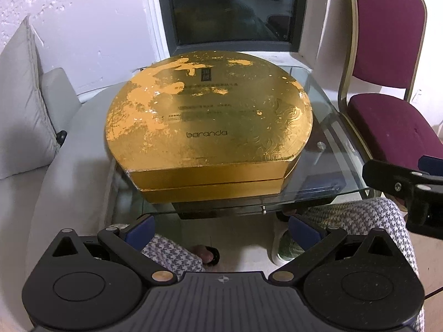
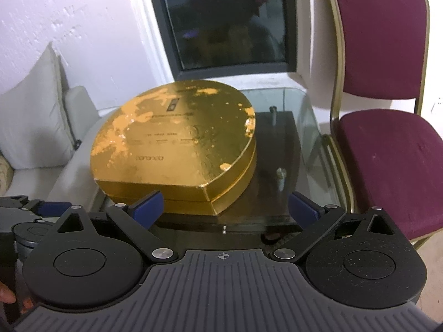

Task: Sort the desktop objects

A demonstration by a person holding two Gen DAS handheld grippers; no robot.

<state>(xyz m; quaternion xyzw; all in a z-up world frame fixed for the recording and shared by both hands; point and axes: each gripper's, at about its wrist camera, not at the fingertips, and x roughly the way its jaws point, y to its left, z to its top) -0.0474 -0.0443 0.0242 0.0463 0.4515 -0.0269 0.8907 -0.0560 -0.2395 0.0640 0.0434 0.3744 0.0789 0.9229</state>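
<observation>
While both tools hang short of the glass bench (image 1: 326, 105), nothing sits between their fingers. Farthest left stands a grey cushion (image 1: 22, 105) against the white wall, on a pale seat beside the bench. Next comes the left tool (image 1: 221, 228), its blue-padded fingers (image 1: 139, 228) spread wide and holding nothing, hovering just off the near bench edge above the person's checked trousers (image 1: 360, 215). Ahead of it the gold box (image 1: 207, 116) lies flat on the bench, lid closed, its straight side facing the tools and its rounded side toward the dark window (image 1: 229, 8). The lid is scuffed, with orange patches showing through the gold, and carries the word "baranda". In the right wrist view the box (image 2: 177, 144) takes up the left and middle of the bench, and the right tool (image 2: 225, 210) is likewise spread apart and empty, close to the near edge. Right of the box, two small metal fittings (image 2: 281, 178) stand up through the glass. Farthest right is a maroon chair (image 2: 387, 144) with a gold frame, just beside the bench.
</observation>
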